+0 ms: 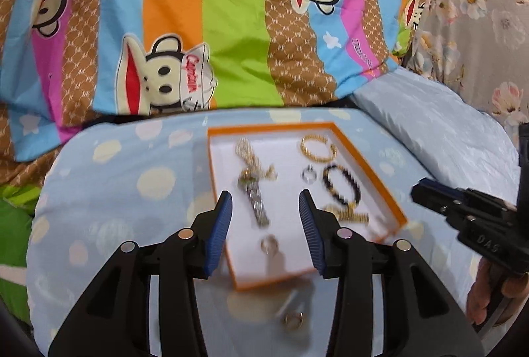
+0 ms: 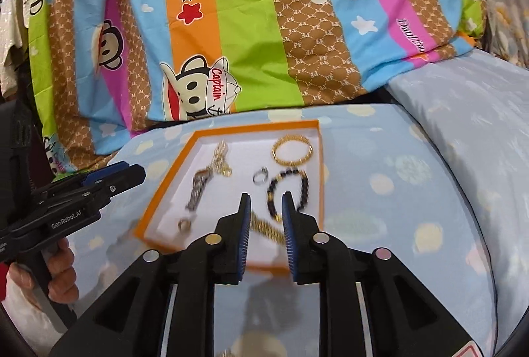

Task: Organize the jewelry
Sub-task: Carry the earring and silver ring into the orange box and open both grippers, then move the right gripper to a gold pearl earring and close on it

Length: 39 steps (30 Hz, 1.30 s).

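**Last ring lies outside the tray**

A cartoon-monkey quilt (image 1: 205, 19) fills the upper frame in both views, above a blue polka-dot pillow (image 1: 115, 178). On the pillow at centre sits the orange-rimmed tray (image 1: 373, 172), holding a gold bangle (image 1: 318, 148), a black bead bracelet (image 1: 342, 188), a watch (image 1: 256, 205), a gold chain (image 1: 248, 155), a gold link bracelet (image 1: 350, 214) and two rings.

The left gripper (image 1: 266, 201) hovers over the tray's near half, jaws wide apart and empty. The right gripper (image 2: 266, 203) hangs above the link bracelet, jaws apart with nothing between them.

Most pieces seem already gathered. One gold ring (image 1: 293, 320) rests on the pillow at lower centre of the left view, outside the tray; the next move likely calls for a careful pinch on it, since the soft fabric gives.

Motion blur smears the left view, so the watch and rings are hard to make out. The right gripper's fingers hide the tray's near edge in its own view.
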{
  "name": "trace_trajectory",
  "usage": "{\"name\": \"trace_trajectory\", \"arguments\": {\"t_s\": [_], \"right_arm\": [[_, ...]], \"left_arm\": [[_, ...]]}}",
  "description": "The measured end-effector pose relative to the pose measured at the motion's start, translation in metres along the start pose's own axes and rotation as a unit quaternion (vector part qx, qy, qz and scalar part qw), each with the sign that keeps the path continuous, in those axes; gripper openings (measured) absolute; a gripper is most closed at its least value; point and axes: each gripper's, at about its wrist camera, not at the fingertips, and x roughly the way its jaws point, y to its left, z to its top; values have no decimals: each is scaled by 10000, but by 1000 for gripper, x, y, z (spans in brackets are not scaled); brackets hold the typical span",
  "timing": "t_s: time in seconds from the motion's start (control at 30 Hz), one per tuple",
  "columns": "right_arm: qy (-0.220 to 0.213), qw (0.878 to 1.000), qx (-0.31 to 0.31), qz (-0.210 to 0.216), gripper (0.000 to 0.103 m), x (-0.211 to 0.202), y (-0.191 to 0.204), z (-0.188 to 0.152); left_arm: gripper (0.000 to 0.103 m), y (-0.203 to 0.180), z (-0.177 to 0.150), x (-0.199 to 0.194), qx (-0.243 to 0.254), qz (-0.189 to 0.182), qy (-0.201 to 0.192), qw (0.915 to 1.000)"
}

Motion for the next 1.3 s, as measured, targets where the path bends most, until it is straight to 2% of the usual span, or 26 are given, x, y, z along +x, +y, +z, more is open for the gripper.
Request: {"name": "trace_trajectory", "arguments": {"t_s": [0.2,0.37,0.43,0.63,0.77,1.3], "right_arm": [[183,9995,247,89,21,-14,-6,-47],[362,9992,96,141,30,-19,4,-75],[422,9990,12,166,33,-20,9,-83],[612,9976,-251,221,42,-18,27,-99],[763,9959,-480,121,43,-12,38,-104],[891,9945,-550,-55,43,-5,42,-106]], "left_arm": [[41,-1,-53,-7,-35,59,243,9997],[42,-5,-75,-3,33,101,449,9989],[48,-4,-79,-3,-14,91,477,9988],[49,-7,-85,1,78,118,549,9984],[57,-8,-85,1,80,140,557,9983],[57,-10,-84,5,118,228,647,9976]]}}
